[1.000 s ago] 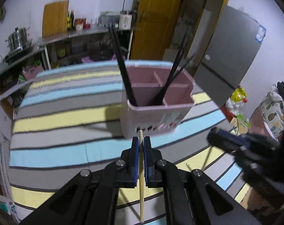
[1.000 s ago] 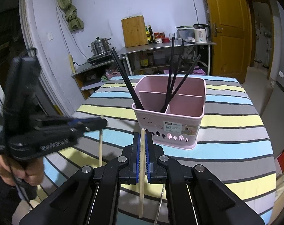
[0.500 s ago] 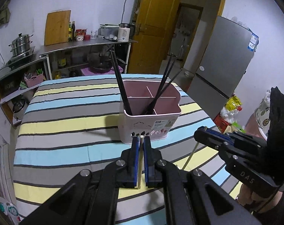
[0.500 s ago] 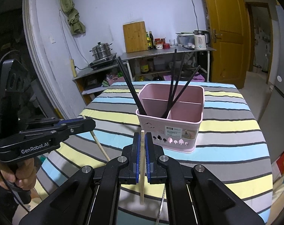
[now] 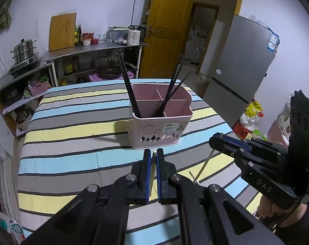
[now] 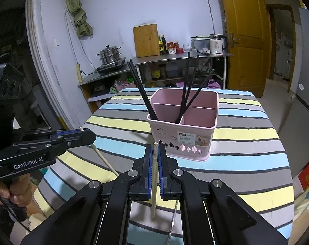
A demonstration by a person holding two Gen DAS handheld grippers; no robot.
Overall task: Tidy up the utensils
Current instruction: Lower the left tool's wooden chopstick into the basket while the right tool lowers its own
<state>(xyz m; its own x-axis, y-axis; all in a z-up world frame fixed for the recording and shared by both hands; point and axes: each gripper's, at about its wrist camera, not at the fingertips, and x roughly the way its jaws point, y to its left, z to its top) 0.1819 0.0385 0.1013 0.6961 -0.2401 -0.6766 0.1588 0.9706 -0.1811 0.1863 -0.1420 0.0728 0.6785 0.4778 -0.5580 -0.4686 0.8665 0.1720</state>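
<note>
A: What does each gripper hold?

B: The left gripper [image 5: 152, 155] has its fingers closed on a pale wooden chopstick [image 5: 152, 171]; the right gripper [image 6: 154, 153] is clamped on a second wooden chopstick [image 6: 154, 179]. Each stick runs up between the blue pads, its top end just clear of them.

A: Where do they belong?

B: Probably in the pink basket [image 5: 160, 130], which stands on the striped worktop [image 5: 72, 159] just ahead of both grippers. Black chopsticks [image 6: 142, 89] already lean in its compartments (the rear ones look empty).

A: Why hold the sticks so upright?

B: Presumably so a stick can drop end-first through the open top without catching the rim or the dividers.
</note>
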